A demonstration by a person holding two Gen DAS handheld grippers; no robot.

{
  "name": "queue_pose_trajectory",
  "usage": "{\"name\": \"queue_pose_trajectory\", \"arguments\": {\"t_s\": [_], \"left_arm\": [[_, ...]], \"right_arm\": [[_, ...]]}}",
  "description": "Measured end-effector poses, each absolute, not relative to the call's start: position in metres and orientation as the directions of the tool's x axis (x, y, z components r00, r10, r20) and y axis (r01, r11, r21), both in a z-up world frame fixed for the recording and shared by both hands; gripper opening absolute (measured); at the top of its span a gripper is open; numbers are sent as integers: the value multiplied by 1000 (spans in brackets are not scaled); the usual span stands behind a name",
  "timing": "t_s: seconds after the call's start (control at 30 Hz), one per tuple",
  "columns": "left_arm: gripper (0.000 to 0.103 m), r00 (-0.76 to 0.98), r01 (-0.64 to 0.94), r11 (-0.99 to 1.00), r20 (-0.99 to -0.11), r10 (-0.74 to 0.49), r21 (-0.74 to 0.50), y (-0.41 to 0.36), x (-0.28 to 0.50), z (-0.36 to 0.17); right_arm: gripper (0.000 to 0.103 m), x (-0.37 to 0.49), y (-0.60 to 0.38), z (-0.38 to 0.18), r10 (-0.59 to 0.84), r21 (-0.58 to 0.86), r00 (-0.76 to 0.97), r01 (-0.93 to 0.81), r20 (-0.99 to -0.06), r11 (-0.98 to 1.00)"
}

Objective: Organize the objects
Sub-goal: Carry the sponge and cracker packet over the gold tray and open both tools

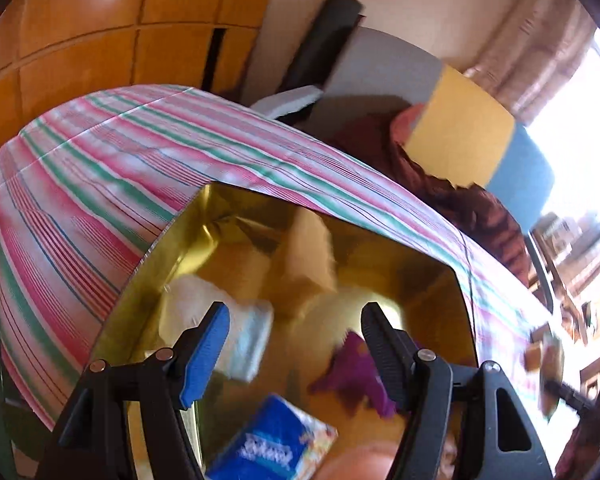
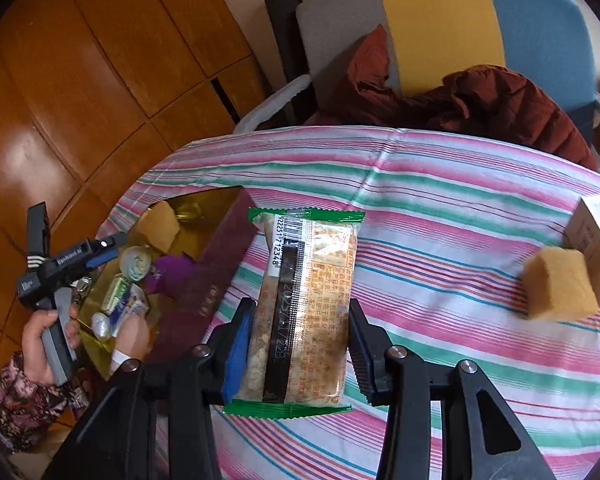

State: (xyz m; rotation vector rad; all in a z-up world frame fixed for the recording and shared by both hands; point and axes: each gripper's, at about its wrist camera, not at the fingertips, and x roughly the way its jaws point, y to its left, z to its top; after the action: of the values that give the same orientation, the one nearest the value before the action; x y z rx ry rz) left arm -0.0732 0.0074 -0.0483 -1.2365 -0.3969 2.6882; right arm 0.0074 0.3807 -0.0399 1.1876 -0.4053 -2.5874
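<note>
My right gripper [image 2: 300, 320] is shut on a green-edged snack packet [image 2: 306, 304], held above the striped tablecloth [image 2: 440, 208]. A gold-lined box [image 2: 204, 208] with maroon sides sits at the table's left and holds small items. My left gripper [image 1: 296, 320] is open and empty, hovering over the box's gold inside [image 1: 228, 216], above a purple item [image 1: 348, 364], a white roll [image 1: 244, 340] and a blue packet [image 1: 272, 440]. The left gripper also shows in the right wrist view [image 2: 112, 248]. A yellow sponge [image 2: 558, 284] lies at the right, against a cream carton [image 2: 596, 240].
A chair [image 2: 440, 28] with grey, yellow and blue panels stands behind the table, with a dark red jacket [image 2: 500, 104] on it. Wooden panelling [image 2: 80, 80] fills the left. The tablecloth [image 1: 100, 168] drops off at the table's far and left edges.
</note>
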Motion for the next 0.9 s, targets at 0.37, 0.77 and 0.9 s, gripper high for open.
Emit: {"name": "queue_pose_trajectory", "arguments": {"t_s": [0.37,0.77,0.9], "left_arm": [[69,-709,-55,-961,-668,228,-270,-7,-42,-29],[69,-710,49,-931,-668,222,-362,-43,-43,-32],[69,-712,44,-928,-663,232,-371,-45,-43,-30]], "right_arm": [[45,-75,232,-28,-408,308,-522,271,-749,-912],[45,-149,163,-74,-349,298,-424,183,-836,-937],[45,-165,145,-75,-310,249,-427,194,-850,-949]]}}
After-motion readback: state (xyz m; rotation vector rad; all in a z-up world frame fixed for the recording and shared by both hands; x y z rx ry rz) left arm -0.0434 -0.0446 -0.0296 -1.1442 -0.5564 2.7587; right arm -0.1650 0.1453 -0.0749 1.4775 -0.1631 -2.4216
